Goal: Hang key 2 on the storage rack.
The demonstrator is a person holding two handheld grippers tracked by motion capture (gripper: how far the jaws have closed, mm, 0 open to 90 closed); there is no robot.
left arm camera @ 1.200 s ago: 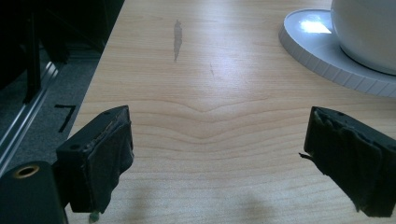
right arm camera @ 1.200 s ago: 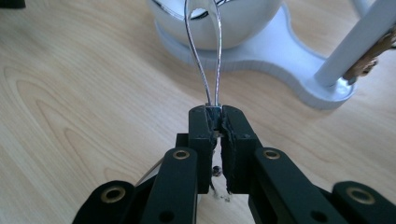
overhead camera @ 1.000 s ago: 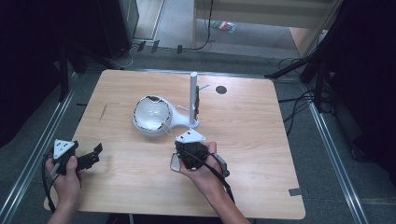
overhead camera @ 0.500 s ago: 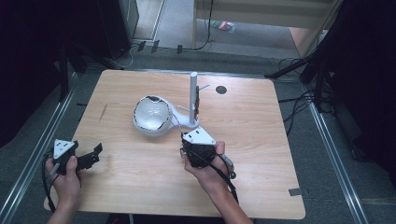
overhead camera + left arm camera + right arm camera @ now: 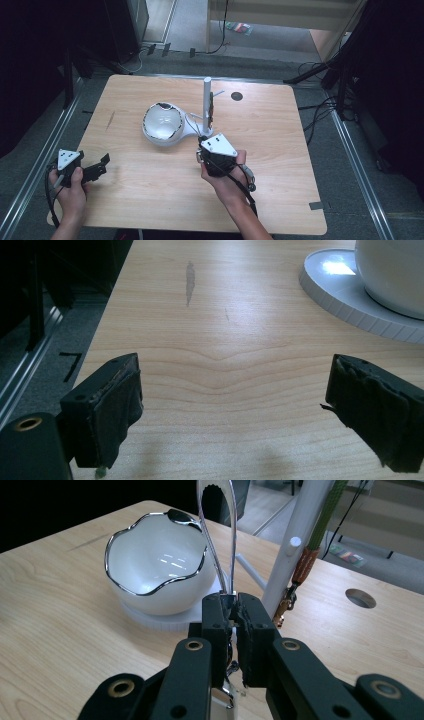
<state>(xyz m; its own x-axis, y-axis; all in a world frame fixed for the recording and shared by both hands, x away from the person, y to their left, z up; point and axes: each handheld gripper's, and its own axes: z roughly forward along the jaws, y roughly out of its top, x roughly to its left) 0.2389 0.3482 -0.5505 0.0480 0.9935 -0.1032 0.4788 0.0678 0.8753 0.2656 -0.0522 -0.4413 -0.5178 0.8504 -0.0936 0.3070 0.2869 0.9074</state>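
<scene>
**Spoon clamped upright beside the white bowl**

The right hand-held gripper (image 5: 231, 611) is clenched on the handle of a metal spoon (image 5: 218, 525), its two black jaws pressed together with the thin shiny stem pinched between them. In the right gripper view the spoon stands up from the jaws, its handle rising past the rim of the white bowl (image 5: 159, 570) and its looped top reaching the upper edge of the picture. The bowl has a wavy, silver-edged rim and sits on a round white base (image 5: 165, 620), just beyond and to the left of the jaws. To the right of the spoon a white post (image 5: 295, 545) rises from the wooden surface (image 5: 60, 610), with a green and orange cord hanging alongside it.

In the high view the right hand-held gripper (image 5: 202, 155) is held near the middle of the surface (image 5: 280, 165), just in front of the foot of the post (image 5: 207, 107), with the bowl (image 5: 162, 122) close by on its left.

The left hand-held gripper (image 5: 235, 410) is released: its jaws stand wide apart with bare wood between them, low over the surface. In the high view it (image 5: 102, 165) sits at the near left corner, well apart from the bowl.
</scene>
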